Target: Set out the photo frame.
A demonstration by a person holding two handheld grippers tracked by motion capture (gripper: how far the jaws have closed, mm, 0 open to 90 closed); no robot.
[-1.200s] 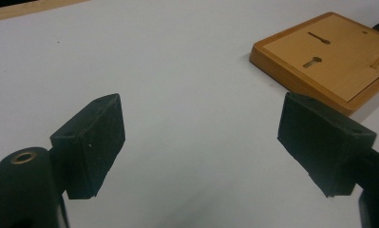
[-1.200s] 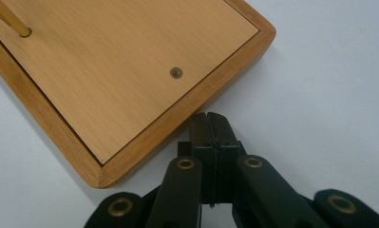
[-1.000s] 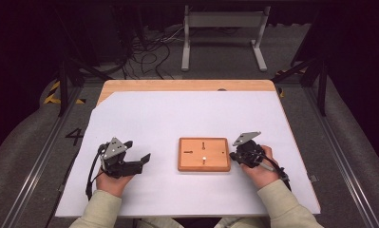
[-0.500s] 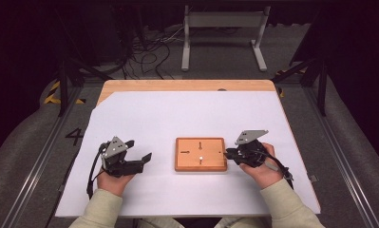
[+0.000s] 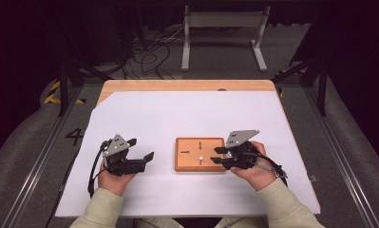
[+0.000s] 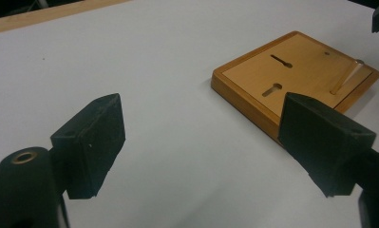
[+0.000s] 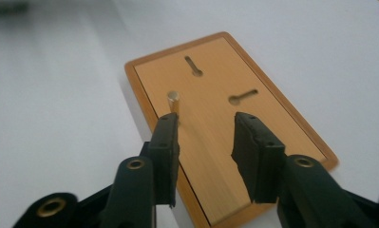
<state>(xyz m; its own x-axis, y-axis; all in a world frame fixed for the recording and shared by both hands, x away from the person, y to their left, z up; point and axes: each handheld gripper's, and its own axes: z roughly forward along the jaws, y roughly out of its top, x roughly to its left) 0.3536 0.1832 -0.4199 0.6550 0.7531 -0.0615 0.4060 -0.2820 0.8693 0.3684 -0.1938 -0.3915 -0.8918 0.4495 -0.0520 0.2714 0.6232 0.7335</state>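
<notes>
— While the right tongs hang over the right edge of the flat rectangular orange-brown wooden board, where does the board sit between the two hands?

— It lies flat on the white sheet, just in front of the person, between both tongs. The right tongs point left across its right rim; their jaws have just been opening and stand partly apart with nothing gripped. In the right gripper view a small upright pale metal peg rises from the board's face, just ahead of one jaw tip and not clasped.

— And the left tongs?

— They are held beside the board's left side, clear of it, with jaws wide open and empty. In the left gripper view the board shows beyond and to the right, with bare sheet between the jaws.

— Anything else on the board?

— Two dark keyhole-shaped slots cut into its face. Nothing stands between either tongs and the board.

— The surroundings?

— A white paper sheet covers most of the light wooden desk, whose far edge shows bare. Beyond it lie tangled black cables on a grey floor, a white metal stand, and a dark room.
</notes>
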